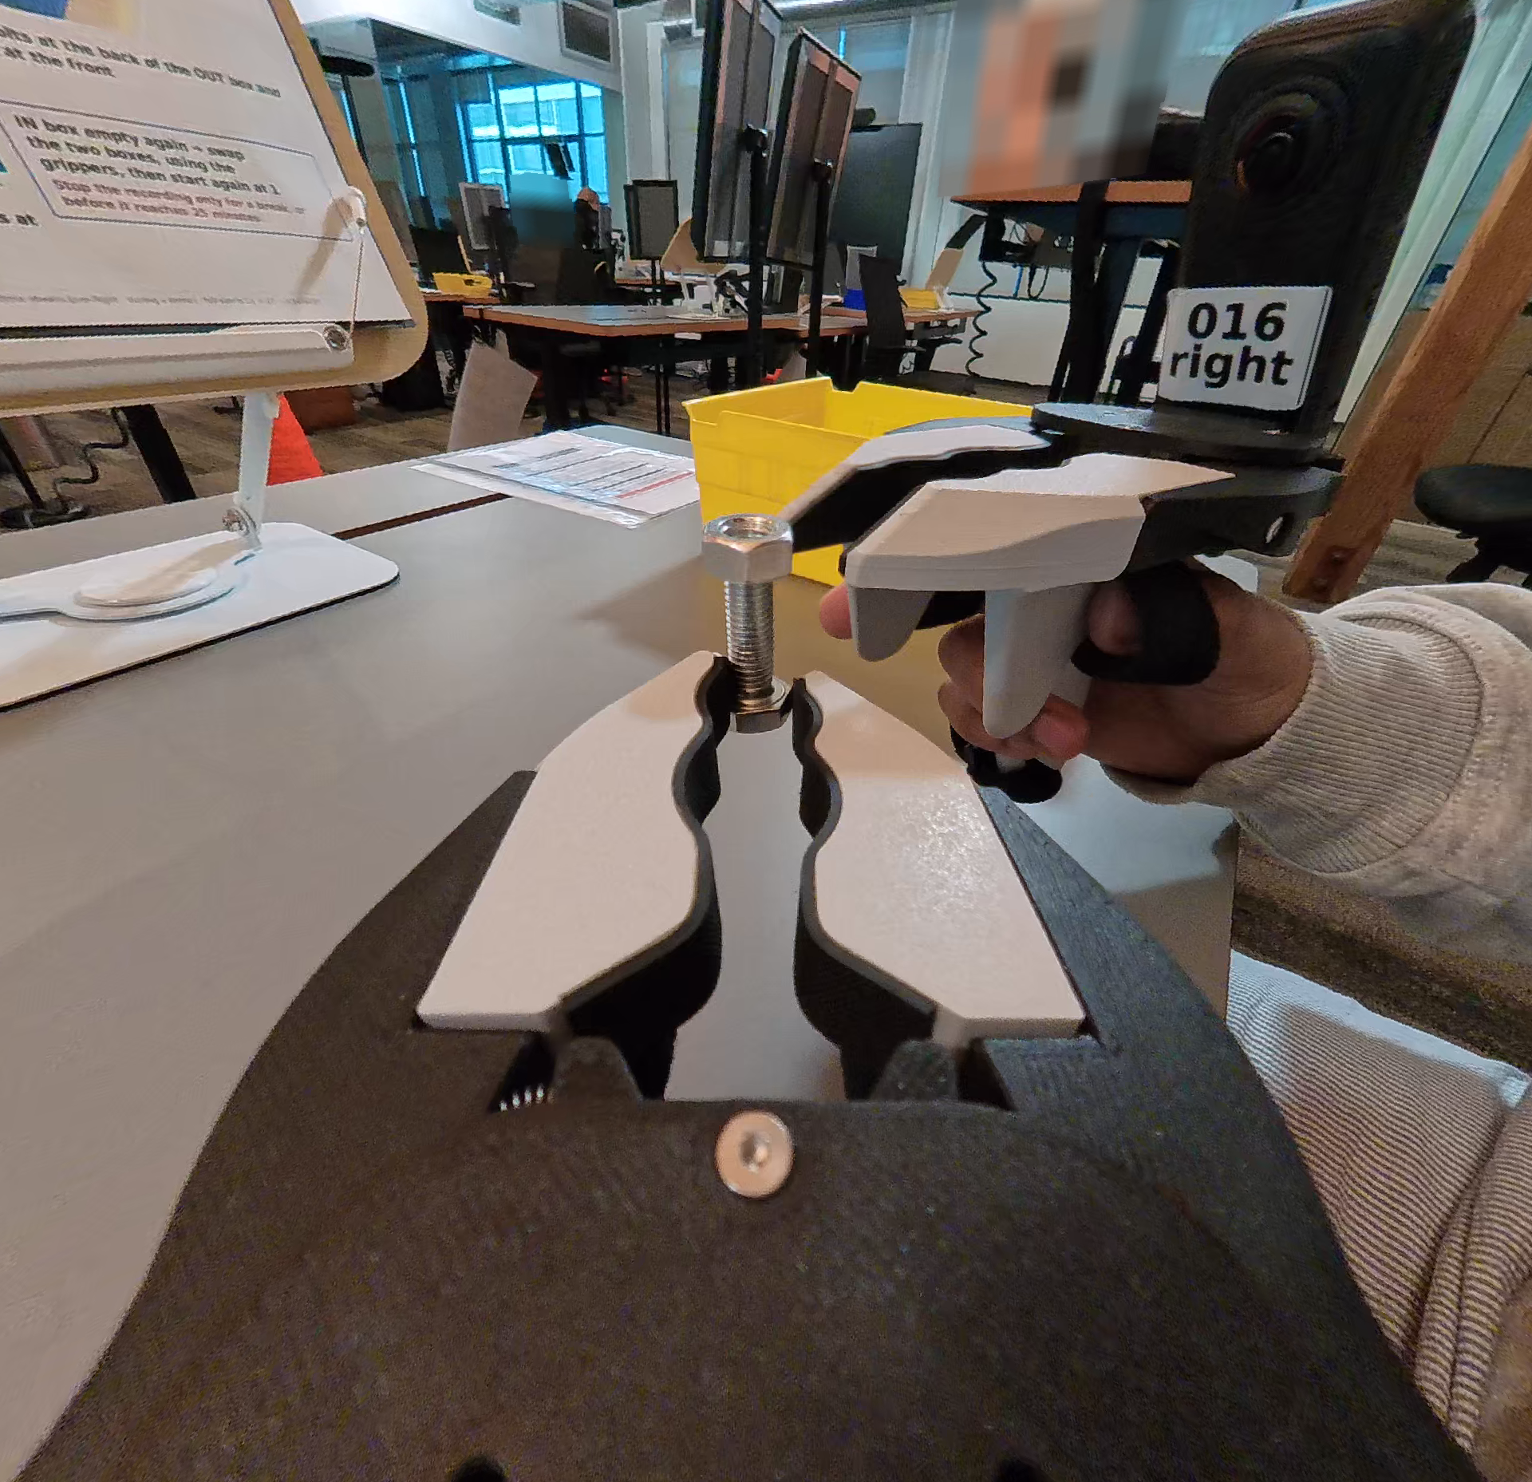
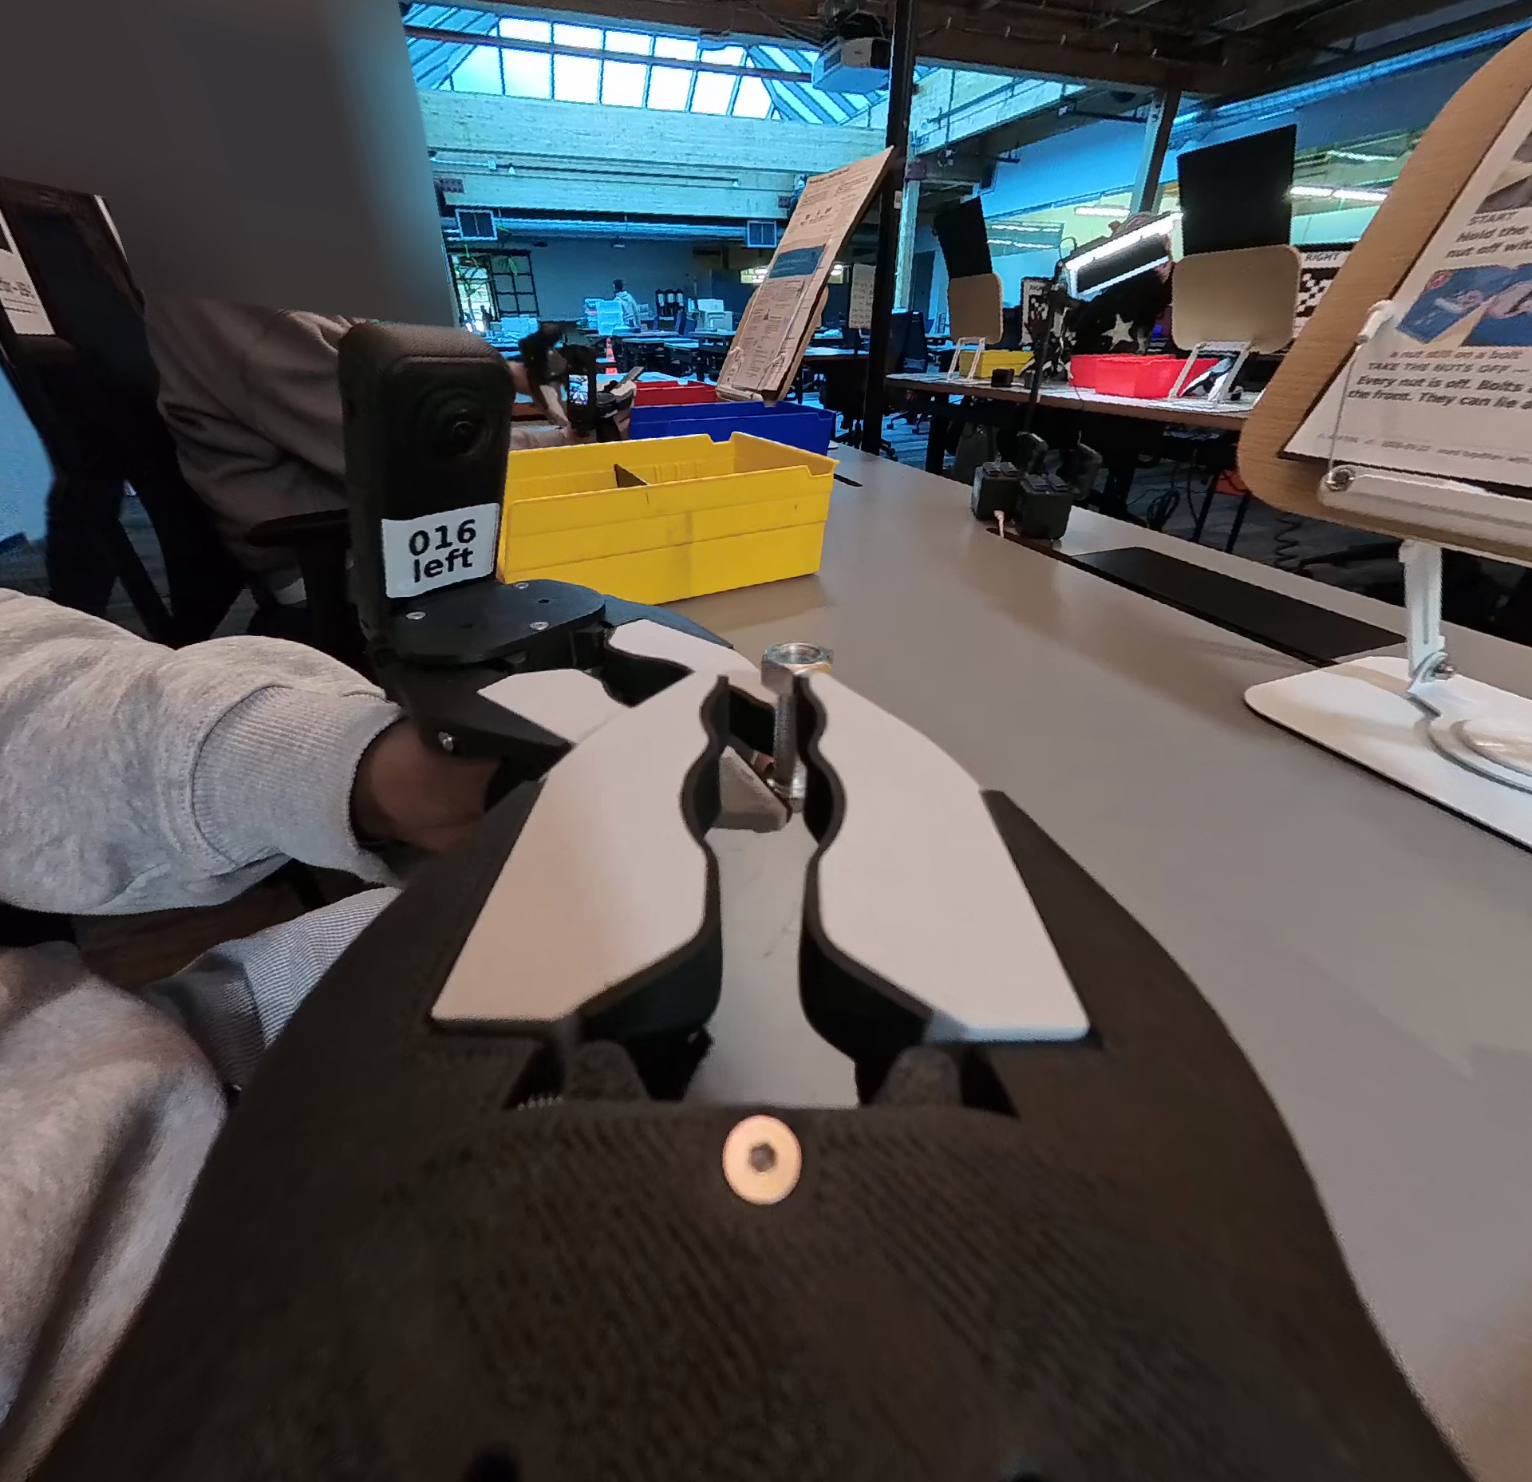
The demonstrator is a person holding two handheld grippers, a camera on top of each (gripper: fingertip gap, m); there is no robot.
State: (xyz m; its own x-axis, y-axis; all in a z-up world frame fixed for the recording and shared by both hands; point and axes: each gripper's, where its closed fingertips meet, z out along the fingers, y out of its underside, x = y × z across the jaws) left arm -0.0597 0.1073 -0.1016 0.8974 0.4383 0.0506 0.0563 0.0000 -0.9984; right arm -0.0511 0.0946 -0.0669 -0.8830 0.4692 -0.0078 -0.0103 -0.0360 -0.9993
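Note:
My left gripper (image 1: 756,700) is shut on the hex head of a steel bolt (image 1: 750,630) and holds it upright above the grey table (image 1: 332,737). A steel nut (image 1: 746,547) sits at the top of the threaded shank. My right gripper (image 1: 816,542) comes in from the right at nut height, jaws a narrow gap apart. Its far fingertip touches the nut's side and the near one stops short. In the right wrist view the nut (image 2: 794,661) lies just past my right gripper (image 2: 767,688), off towards the right finger, with the bolt (image 2: 787,737) showing through the gap.
A yellow bin (image 1: 771,447) stands behind the bolt and also shows in the right wrist view (image 2: 663,522). A document stand (image 1: 166,198) on a white base (image 1: 166,580) is at the left. A sleeved sheet (image 1: 572,472) lies on the table. Black devices (image 2: 1028,489) sit farther back. Left and right tips are no more than a few centimetres apart.

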